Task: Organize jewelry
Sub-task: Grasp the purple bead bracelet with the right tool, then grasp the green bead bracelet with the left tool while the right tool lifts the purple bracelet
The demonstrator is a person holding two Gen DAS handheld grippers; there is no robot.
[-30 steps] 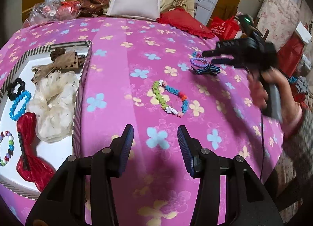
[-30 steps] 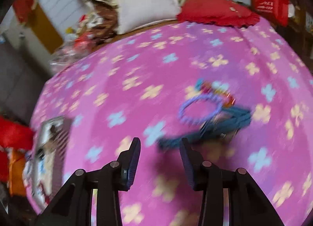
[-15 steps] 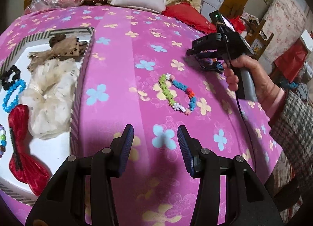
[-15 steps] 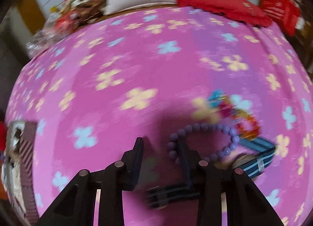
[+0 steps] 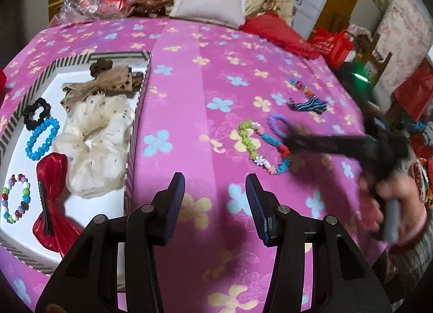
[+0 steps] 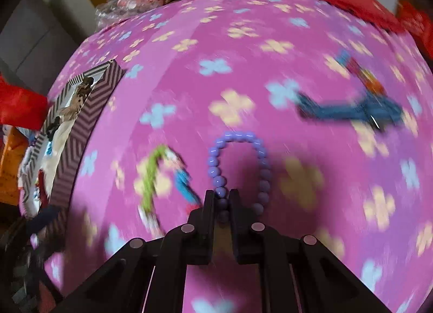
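A: At 12 o'clock from the right gripper (image 6: 221,199), status?
B: Jaws have just closed on the purple bead bracelet (image 6: 238,167); its loop extends straight ahead.
A: Destination?
B: Striped box (image 6: 89,102) at 10 o'clock. Left gripper (image 5: 215,202): half open, empty, nearer.

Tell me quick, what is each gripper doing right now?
Left gripper: open, holding nothing, above the pink bedspread.
Right gripper: its fingers have just been closing and now pinch the purple bead bracelet.
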